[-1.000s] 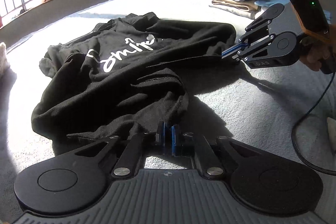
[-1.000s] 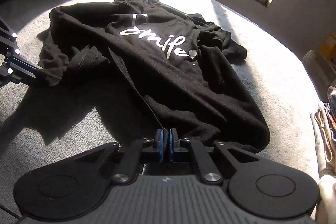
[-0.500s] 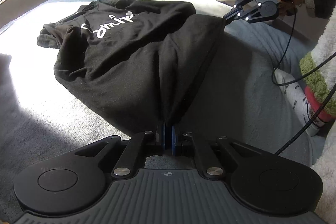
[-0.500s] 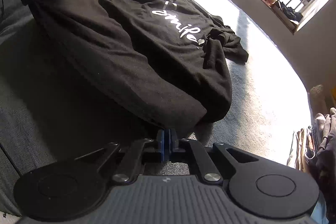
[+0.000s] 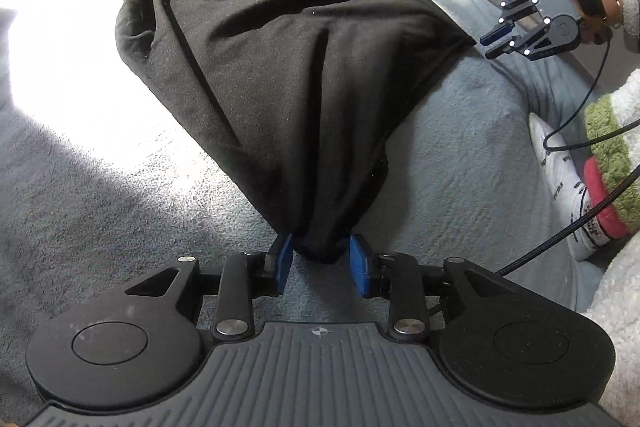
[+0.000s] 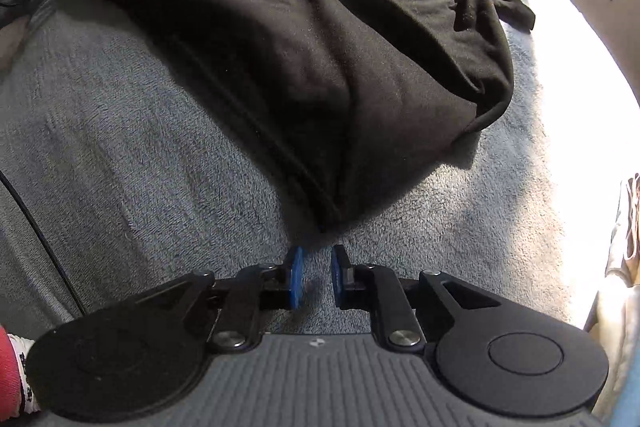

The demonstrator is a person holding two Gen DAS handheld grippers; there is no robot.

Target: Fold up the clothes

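Here the black sweatshirt (image 5: 280, 67) lies spread on the grey carpet (image 5: 100, 195), its hem drawn flat for folding. The left hand-held gripper (image 5: 320, 261) is opening with a hem corner loose between its pads; the right hand-held gripper (image 6: 316, 275) is opening empty, the other corner just ahead.

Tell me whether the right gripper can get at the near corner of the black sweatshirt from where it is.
Probably yes. The right gripper has its jaws opening with nothing between them, and the black sweatshirt has its corner just ahead on the grey blanket, with nothing in between.
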